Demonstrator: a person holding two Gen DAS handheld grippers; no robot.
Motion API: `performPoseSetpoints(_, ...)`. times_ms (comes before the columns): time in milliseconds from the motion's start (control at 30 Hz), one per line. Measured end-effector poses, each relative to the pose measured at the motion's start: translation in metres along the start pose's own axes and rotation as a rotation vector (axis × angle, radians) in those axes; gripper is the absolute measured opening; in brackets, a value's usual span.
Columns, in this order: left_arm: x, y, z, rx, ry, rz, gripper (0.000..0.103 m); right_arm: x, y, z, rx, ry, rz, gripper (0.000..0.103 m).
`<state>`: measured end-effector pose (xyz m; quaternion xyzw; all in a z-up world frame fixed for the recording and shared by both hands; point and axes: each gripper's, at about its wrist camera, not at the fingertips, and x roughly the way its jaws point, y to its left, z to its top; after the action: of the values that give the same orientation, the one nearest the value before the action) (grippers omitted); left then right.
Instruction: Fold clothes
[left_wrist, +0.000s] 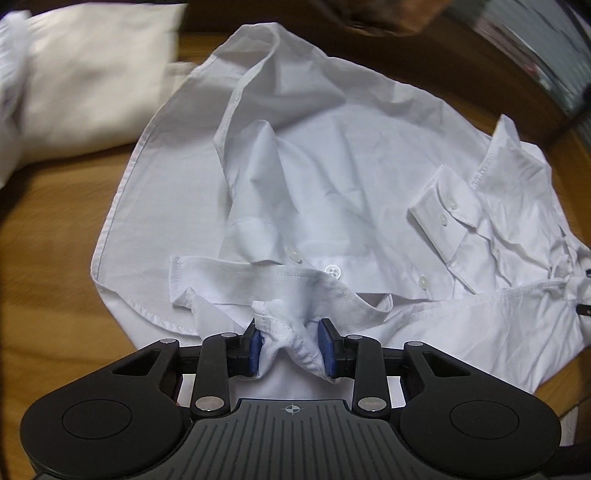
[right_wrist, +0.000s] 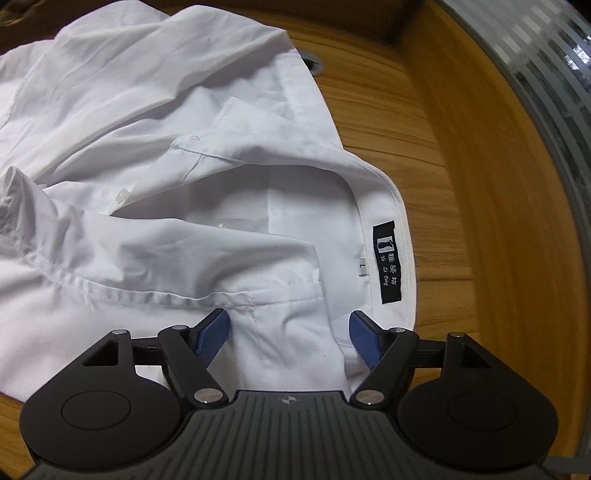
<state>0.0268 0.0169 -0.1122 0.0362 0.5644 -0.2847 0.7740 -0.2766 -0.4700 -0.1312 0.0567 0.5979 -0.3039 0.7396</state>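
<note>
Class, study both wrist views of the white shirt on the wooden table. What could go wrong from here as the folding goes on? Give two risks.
1. The left gripper has only a small bunched wad of the white shirt between its jaws; a pull might slip it free.
2. The right gripper stands open over the fabric by the collar, gripping nothing, so a lift now could drag the shirt unevenly.

A warm wooden table (right_wrist: 436, 155) fills the room's foreground, its grain running in pale orange bands.

Beyond the table's far edge stands a panel of frosted glass (right_wrist: 546, 74) with horizontal stripes, set in a grey frame, curving along the right of both views. A round grommet hole (right_wrist: 314, 62) is cut into the tabletop. Dark brown wood (left_wrist: 461, 70) backs the table's far side. Lighting is soft, indoor and even.
</note>
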Motion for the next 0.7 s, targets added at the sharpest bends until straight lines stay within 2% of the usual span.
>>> performPoseSetpoints(133, 0.006, -0.018, 0.001, 0.074, -0.004, -0.050, 0.040, 0.004, -0.011, 0.005, 0.022, 0.017, -0.054, 0.080)
performPoseSetpoints(200, 0.002, -0.014, -0.004, 0.083, -0.007, -0.068, 0.040, 0.006, -0.016, 0.007, 0.027, 0.023, -0.065, 0.082)
performPoseSetpoints(267, -0.006, -0.004, -0.009, 0.061, -0.017, -0.073, 0.039, 0.008, -0.021, 0.009, 0.032, 0.028, -0.075, 0.085)
performPoseSetpoints(400, -0.032, 0.024, -0.025, -0.028, -0.050, -0.089, 0.029, 0.004, -0.011, 0.007, 0.042, 0.025, -0.072, 0.086)
performPoseSetpoints(467, -0.047, 0.031, -0.034, -0.073, -0.065, -0.100, 0.029, 0.002, -0.005, 0.003, 0.044, 0.013, -0.080, 0.086)
performPoseSetpoints(700, -0.084, 0.028, -0.048, -0.113, -0.063, -0.105, 0.034, -0.001, -0.001, -0.004, 0.032, -0.013, -0.120, 0.086)
